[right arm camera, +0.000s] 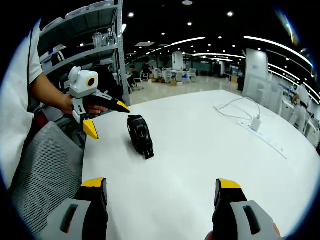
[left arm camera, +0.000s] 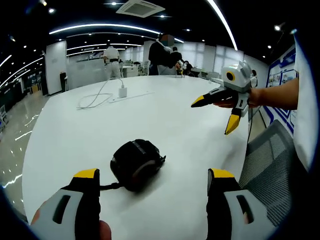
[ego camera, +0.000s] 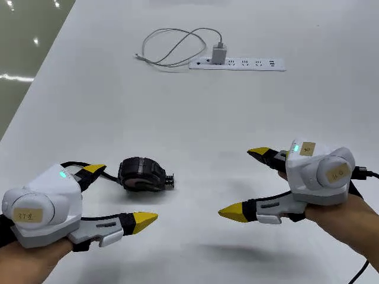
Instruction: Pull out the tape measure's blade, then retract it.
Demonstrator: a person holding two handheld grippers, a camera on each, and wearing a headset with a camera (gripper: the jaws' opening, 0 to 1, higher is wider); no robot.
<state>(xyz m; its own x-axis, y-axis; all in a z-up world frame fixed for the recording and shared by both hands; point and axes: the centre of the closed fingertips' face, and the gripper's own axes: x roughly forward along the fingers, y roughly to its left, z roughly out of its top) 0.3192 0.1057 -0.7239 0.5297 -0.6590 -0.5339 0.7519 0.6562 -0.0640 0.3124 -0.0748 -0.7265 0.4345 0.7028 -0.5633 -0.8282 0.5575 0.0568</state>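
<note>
On the white table (ego camera: pixel 195 118), in from its left edge, bare room all round the tape measure (ego camera: pixel 142 174). Lies crosswise, blade tip toward right gripper (ego camera: pixel 243 182), left gripper (ego camera: pixel 123 194) near; jaws of both wide apart.

Yellow label (ego camera: pixel 28 216) on the left tool (ego camera: pixel 127 192) reads "37" — others blurred.

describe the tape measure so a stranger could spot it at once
On the big white table, look at the near side, just ahead of the left tongs. The tape measure is the small round black case there, unlike the white power strip at the far end.
</note>
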